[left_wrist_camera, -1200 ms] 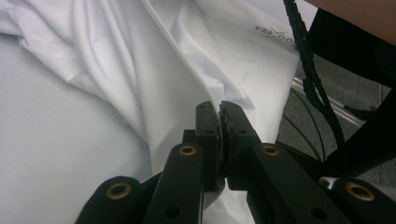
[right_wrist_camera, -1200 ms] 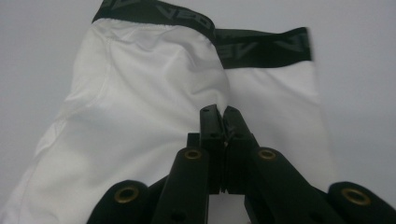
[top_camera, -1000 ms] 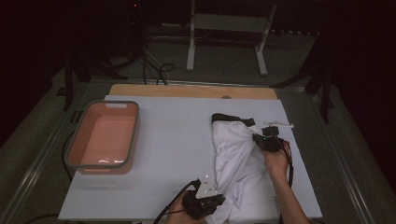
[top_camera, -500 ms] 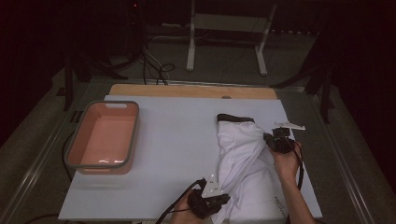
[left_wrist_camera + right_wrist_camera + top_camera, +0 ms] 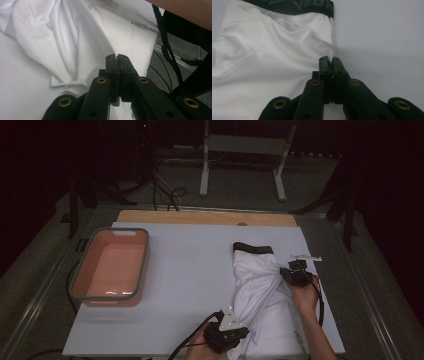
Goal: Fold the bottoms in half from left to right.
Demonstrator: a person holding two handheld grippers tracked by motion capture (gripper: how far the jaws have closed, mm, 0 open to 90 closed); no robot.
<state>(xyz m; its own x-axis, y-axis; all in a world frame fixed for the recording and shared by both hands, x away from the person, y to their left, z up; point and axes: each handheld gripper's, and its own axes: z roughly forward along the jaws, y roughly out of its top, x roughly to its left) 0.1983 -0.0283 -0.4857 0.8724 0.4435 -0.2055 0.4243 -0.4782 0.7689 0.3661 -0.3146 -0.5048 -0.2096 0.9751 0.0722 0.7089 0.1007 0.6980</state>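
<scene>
Your white garment [image 5: 267, 300] lies on the right half of the table [image 5: 190, 270], its long axis running from the black waistband [image 5: 253, 248] at the far end toward you at the near edge. Your right gripper [image 5: 296, 274] is clamped shut on the cloth's right edge just below the waistband; your left gripper [image 5: 231, 332] is pinched shut on the near left corner. Each hand holds one end, so any fold runs along that axis.

White table [image 5: 200, 270], pink tub [image 5: 111, 267] left, white garment [image 5: 265, 295] right
</scene>
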